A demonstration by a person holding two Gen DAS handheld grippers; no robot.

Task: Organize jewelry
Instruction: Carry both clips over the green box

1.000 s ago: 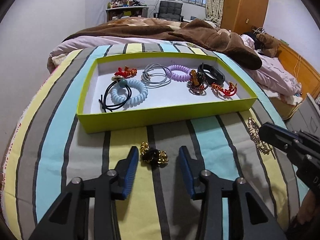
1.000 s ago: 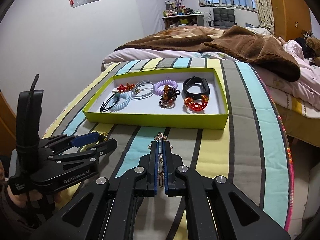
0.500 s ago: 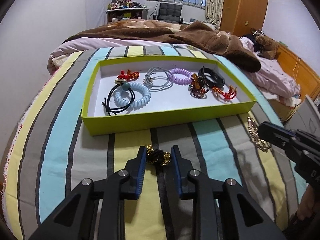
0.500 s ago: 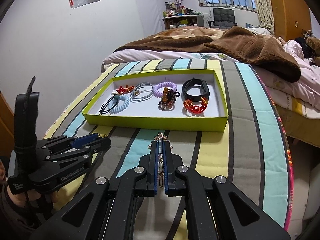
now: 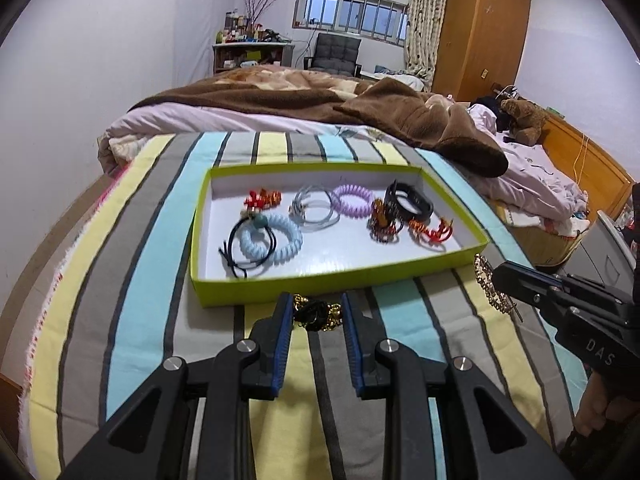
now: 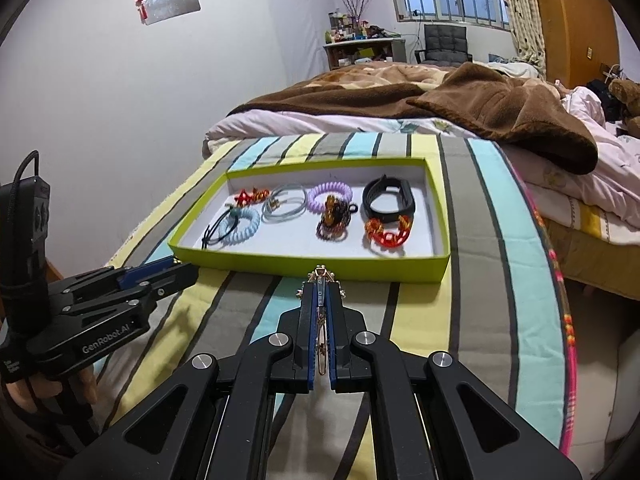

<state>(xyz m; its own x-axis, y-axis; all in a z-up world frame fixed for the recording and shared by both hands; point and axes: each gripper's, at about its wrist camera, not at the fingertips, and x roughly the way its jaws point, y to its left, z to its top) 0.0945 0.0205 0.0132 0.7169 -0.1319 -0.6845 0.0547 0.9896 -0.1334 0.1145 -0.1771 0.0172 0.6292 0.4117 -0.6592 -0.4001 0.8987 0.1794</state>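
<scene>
Gripping state, left: left gripper [image 5: 316, 312] has its blue-padded jaws closed in on a black-and-gold beaded hair tie [image 5: 317, 313], pads on both sides of it, just in front of the tray's near wall.
Gripping state, right: right gripper [image 6: 320, 300] jaws nearly together, pinching a thin gold chain-style hair clip [image 6: 320, 280]; clip runs lengthwise between the pads, tip poking out toward the tray.
Right gripper from left view: right gripper [image 5: 504, 280] comes in from the right edge with the gold clip [image 5: 486, 280] hanging off its tip.
Left gripper from right view: left gripper [image 6: 176, 274] low at the left, tip near the tray's near-left corner; hair tie not visible from there.
Tray: shallow lime-green cardboard tray with white floor [image 5: 320, 284], sits flat on a striped bedcover in teal, yellow and grey [image 5: 132, 280].
Tray contents, left side: black elastic cord [image 5: 236, 246] overlapping a pale blue spiral hair tie [image 5: 272, 238]; red beaded piece [image 5: 262, 198] behind them.
Tray contents, middle: grey-white looped ties [image 5: 314, 210], lilac spiral hair tie [image 5: 352, 200].
Tray contents, right side: black wristband [image 5: 408, 200], dark beaded bracelet with amber beads [image 5: 384, 220], red-orange beaded bracelet [image 5: 430, 230].
Background: brown fleece blanket [image 5: 320, 100] across the bed behind the tray.
</scene>
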